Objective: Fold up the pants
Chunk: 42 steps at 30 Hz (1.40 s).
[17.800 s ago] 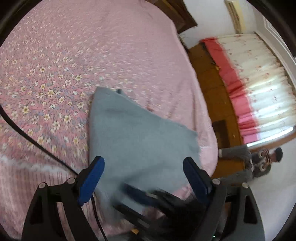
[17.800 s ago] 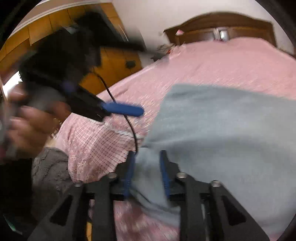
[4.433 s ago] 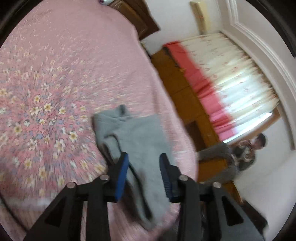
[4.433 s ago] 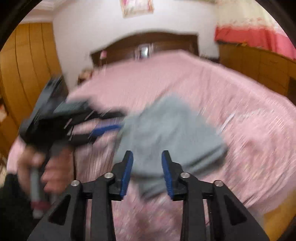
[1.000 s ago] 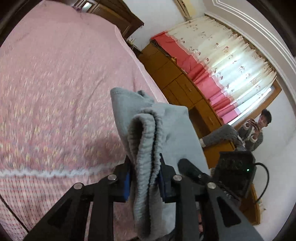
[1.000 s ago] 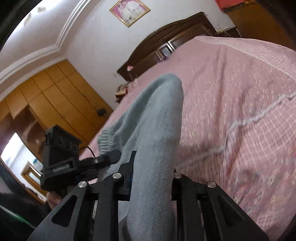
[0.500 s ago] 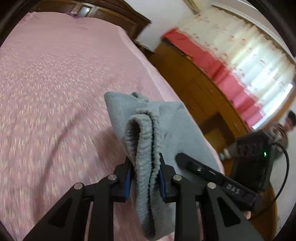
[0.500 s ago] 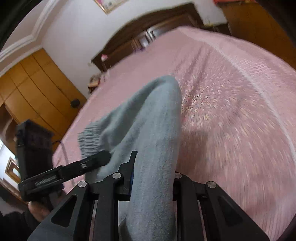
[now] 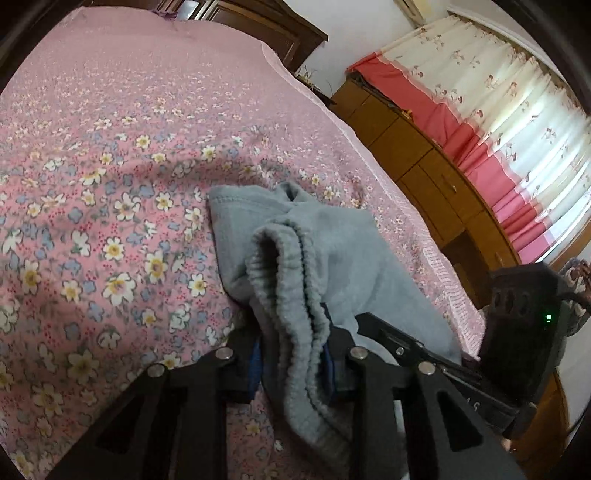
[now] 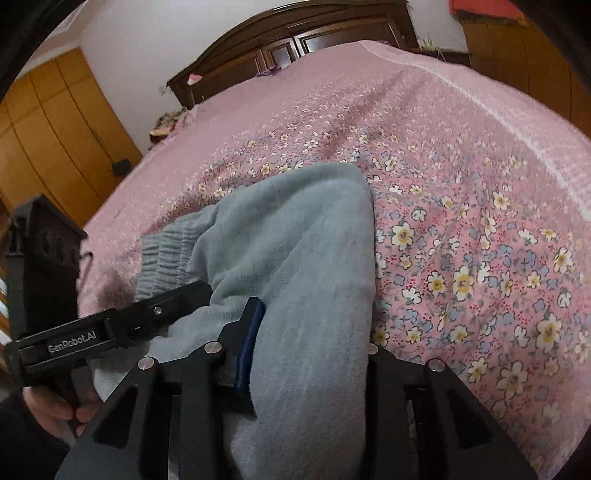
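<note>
On the near part of the pink floral bedspread (image 9: 110, 155) lies the folded grey pants (image 9: 332, 251), a soft bundle with its far end resting on the cover and its near end running back between your two tools. Your left gripper (image 9: 293, 354) has the ribbed elastic waistband (image 9: 280, 280) between its blue pads (image 9: 255, 360); the jaws have just been easing apart, yet the doubled band fills the narrow gap and both pads touch cloth, so it reads as a light pinch on the pants. From the left wrist view your right tool comes in from the right, its black finger laid over the grey fabric, camera housing and a green light behind it. Your right gripper (image 10: 306, 343) sits at the bundle's other near corner: the smooth rounded fold of the pants (image 10: 295, 258) passes between its fingers, and these jaws have also just been opening. One blue pad (image 10: 251, 332) shows on the left, its face against the cloth; the other finger is hidden under the fabric, so whether that side presses cannot be told. Your left hand (image 10: 62, 402) shows at the near left of the right wrist view, wrapped round the handle. Far off stand a dark wooden headboard (image 10: 288, 33), wood cupboards (image 9: 424, 158) and a red-and-cream curtain (image 9: 498, 96).
</note>
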Tool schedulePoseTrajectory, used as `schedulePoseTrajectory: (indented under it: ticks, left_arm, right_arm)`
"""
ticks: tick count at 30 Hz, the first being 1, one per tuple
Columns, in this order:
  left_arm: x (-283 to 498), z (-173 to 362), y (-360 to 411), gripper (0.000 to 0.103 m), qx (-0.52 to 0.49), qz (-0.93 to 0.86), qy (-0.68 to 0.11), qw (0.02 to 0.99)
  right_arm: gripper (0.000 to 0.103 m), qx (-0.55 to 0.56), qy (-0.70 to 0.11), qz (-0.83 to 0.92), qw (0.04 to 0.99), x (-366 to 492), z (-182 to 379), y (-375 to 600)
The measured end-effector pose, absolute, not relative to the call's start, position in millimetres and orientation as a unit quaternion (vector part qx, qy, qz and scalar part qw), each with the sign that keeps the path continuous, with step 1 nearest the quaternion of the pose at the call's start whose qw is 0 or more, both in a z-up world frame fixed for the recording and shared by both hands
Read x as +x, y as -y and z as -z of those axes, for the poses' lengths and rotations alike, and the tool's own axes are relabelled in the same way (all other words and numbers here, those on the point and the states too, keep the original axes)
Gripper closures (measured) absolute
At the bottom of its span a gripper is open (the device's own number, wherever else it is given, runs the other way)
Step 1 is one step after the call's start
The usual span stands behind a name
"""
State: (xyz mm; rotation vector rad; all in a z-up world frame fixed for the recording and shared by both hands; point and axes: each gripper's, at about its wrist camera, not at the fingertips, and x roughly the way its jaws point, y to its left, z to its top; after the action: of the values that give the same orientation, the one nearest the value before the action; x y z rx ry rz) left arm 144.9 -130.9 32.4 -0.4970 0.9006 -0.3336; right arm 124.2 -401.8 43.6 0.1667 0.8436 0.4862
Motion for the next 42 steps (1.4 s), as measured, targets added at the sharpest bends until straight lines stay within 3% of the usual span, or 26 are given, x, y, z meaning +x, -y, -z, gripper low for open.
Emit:
schedulePoseTrajectory:
  ticks: [12,18,23,26,28,31,38,42]
  left_arm:
    - [123,-33,125,0.075,-0.251,0.170,-0.422,0.854]
    - [92,-64,104,0.070,-0.241,0.182,-0.403,0.864]
    - [55,-115,118,0.079,-0.142,0.231,-0.355,0.895]
    - [41,-120,157,0.079,-0.075,0.299,-0.348,0.885]
    - [43,-97,178,0.089,-0.042,0.308,-0.379,0.872]
    - [41,-57,179,0.094,-0.091,0.298,-0.427,0.849]
    - [15,-61,185,0.094,-0.061,0.288,-0.445,0.846]
    - [8,-95,168,0.094,-0.098,0.298,-0.394,0.864]
  right_arm:
    - [0.070,0.045,-0.393,-0.226,0.890,122,-51,391]
    - [0.064,0.076,-0.377,-0.238,0.892,114,-55,408]
    - [0.040,0.071,-0.336,-0.224,0.912,77,-71,430]
    - [0.039,0.128,-0.323,-0.240,0.906,73,-68,458]
    - [0.039,0.160,-0.322,-0.236,0.903,75,-66,470]
    - [0.041,0.177,-0.334,-0.222,0.899,67,-55,482]
    - [0.044,0.108,-0.357,-0.172,0.912,56,-65,470]
    - [0.047,0.009,-0.276,-0.187,0.943,24,-117,434]
